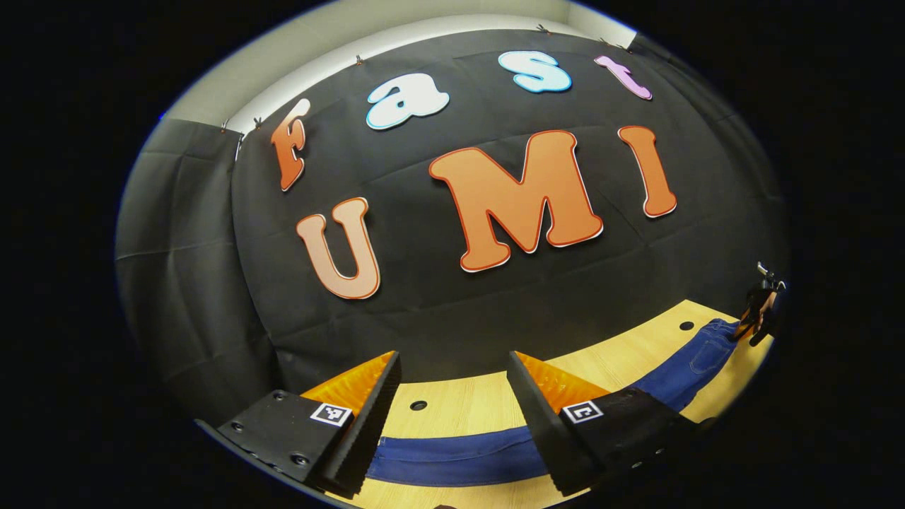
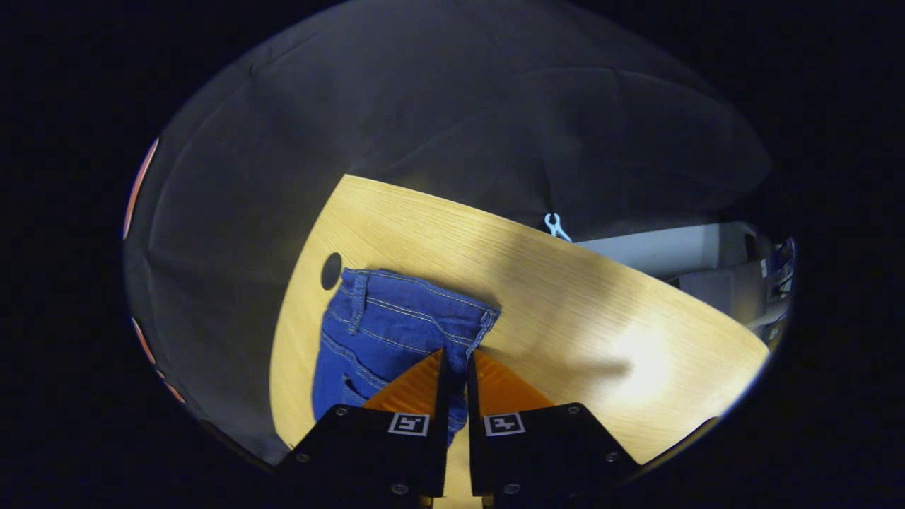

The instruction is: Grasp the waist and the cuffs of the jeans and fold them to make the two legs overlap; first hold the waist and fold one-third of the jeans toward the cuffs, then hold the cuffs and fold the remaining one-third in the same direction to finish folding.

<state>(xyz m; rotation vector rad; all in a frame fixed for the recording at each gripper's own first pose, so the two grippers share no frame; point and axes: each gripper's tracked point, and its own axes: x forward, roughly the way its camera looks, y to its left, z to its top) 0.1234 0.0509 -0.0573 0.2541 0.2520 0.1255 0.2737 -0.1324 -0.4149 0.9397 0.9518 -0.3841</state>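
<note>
Blue jeans [image 1: 452,459] lie flat along the wooden table [image 1: 481,410], running off to the right toward the waist [image 1: 710,346]. My left gripper [image 1: 452,360] hovers open over the leg end, its fingers wide apart with the denim strip showing between them. In the right gripper view the waist of the jeans [image 2: 396,318], with belt loops and a pocket, lies ahead. My right gripper [image 2: 456,353] is shut on the waist's near edge, denim showing in the thin slit between its fingers. The right gripper [image 1: 760,311] also appears far off at the waist end.
The table [image 2: 565,297] has a round cable hole [image 2: 331,271] beside the waist and another hole [image 1: 418,405] near the legs. A small clip [image 2: 556,226] hangs on the black cloth wall. Grey equipment [image 2: 707,261] stands beyond the table's right edge.
</note>
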